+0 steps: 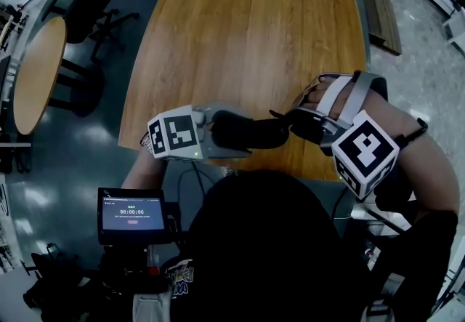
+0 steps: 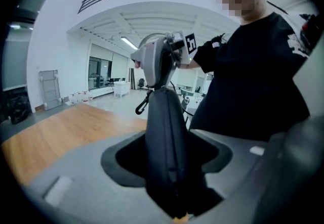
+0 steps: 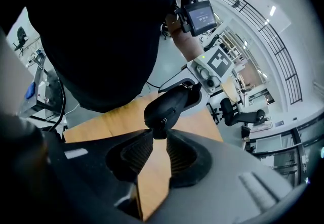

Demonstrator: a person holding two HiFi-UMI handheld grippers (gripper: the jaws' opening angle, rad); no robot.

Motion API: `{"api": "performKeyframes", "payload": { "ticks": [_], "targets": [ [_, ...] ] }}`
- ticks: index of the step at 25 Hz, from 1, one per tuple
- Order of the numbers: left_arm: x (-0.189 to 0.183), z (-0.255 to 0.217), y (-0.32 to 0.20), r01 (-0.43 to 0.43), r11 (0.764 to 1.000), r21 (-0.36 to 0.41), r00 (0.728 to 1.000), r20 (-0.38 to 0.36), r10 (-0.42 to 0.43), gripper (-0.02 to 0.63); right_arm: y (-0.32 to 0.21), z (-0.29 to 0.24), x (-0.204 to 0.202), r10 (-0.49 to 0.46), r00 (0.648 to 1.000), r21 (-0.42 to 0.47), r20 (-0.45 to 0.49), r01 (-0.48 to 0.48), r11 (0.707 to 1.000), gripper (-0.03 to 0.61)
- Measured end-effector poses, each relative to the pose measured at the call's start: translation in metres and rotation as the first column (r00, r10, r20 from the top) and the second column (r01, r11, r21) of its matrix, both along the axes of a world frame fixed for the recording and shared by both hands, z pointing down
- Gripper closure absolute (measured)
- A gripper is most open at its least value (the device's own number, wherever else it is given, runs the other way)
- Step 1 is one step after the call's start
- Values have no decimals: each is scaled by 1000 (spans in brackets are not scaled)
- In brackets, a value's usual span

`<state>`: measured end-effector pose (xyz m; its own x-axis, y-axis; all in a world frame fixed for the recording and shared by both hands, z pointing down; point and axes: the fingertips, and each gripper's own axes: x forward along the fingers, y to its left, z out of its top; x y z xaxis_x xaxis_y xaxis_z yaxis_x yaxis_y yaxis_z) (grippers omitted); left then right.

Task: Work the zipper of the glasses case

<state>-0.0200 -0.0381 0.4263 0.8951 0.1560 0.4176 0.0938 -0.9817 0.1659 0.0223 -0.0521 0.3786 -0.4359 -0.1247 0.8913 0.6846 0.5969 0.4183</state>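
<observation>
The left gripper [image 1: 218,131] has its jaws spread wide and clamped on the sides of the black glasses case [image 1: 251,133], holding one end of it deep between the pads. The right gripper [image 1: 288,124] is nearly pressed together, its two tips pinching the small zipper pull [image 3: 159,132] at the case's other end. The case hangs in the air between the two tools, in front of the person's chest and over the near edge of the wooden table [image 1: 247,37], not touching the top. Its long axis runs across the person from one gripper straight to the other, roughly level, with the left-hand end buried in the jaws and the rounded right-hand end meeting the tips of the right gripper. In the left gripper view the zip seam runs along the case away from the camera, and a little black clip loop [image 2: 143,105] dangles near the far end. What lies inside the case cannot be seen.
</observation>
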Motion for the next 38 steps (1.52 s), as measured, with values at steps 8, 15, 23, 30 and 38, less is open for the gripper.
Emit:
{"api": "performKeyframes", "payload": {
  "ticks": [8, 15, 23, 30, 38],
  "targets": [
    [0, 0, 8, -19, 995, -95, 1000, 17, 21, 348, 5, 7, -7, -90, 994, 49, -60, 93, 994, 522],
    [7, 24, 8, -67, 997, -37, 988, 135, 72, 345, 4, 6, -12, -89, 993, 37, -73, 92, 995, 545],
    [21, 10, 12, -69, 986, -152, 997, 30, 74, 337, -15, -9, -22, -31, 998, 64, 46, 28, 998, 568],
    [36, -18, 11, -109, 971, -214, 990, -105, 88, 340, -22, -21, -34, 5, 988, 88, 155, -19, 996, 577],
    [33, -14, 0, -49, 984, -172, 997, -69, 37, 348, -29, -17, -30, 0, 983, 180, 182, -34, 983, 579]
  ]
}}
